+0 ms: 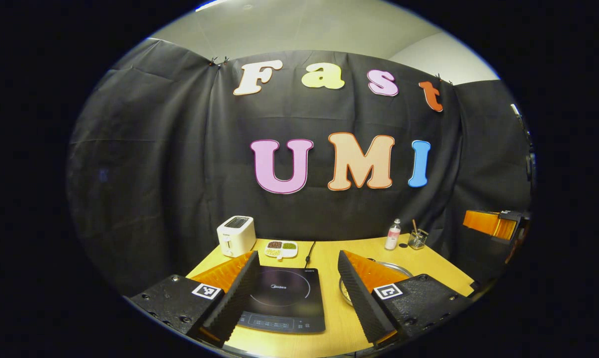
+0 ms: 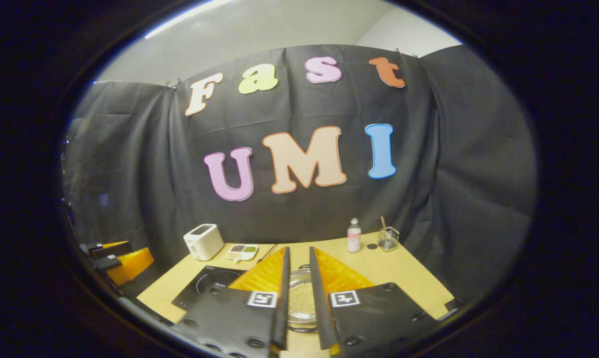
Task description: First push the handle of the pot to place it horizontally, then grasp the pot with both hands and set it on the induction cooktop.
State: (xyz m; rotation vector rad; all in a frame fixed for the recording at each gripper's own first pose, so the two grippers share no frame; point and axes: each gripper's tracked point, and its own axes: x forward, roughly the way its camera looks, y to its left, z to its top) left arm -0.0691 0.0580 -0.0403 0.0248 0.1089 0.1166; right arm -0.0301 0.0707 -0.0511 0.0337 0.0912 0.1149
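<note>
In the left gripper view the black induction cooktop (image 1: 284,298) lies on the wooden table (image 1: 329,258), framed by my left gripper (image 1: 297,254), which is wide open and holds nothing. A metal pot (image 1: 399,269) sits to the cooktop's right, mostly hidden behind that gripper's right finger. In the right gripper view the pot (image 2: 299,298), with pale grains inside, lies below and between the fingers of my right gripper (image 2: 298,249). Its fingers stand a narrow gap apart and touch nothing. The cooktop (image 2: 205,284) is to the pot's left. I cannot make out the pot's handle.
A white toaster (image 1: 235,234), a small divided dish of beans (image 1: 281,248), a bottle (image 1: 392,234) and a glass jar (image 1: 417,239) stand along the table's far edge. The cooktop's cord (image 1: 309,251) runs back to the wall. The other gripper (image 1: 493,223) hovers off the table's right side.
</note>
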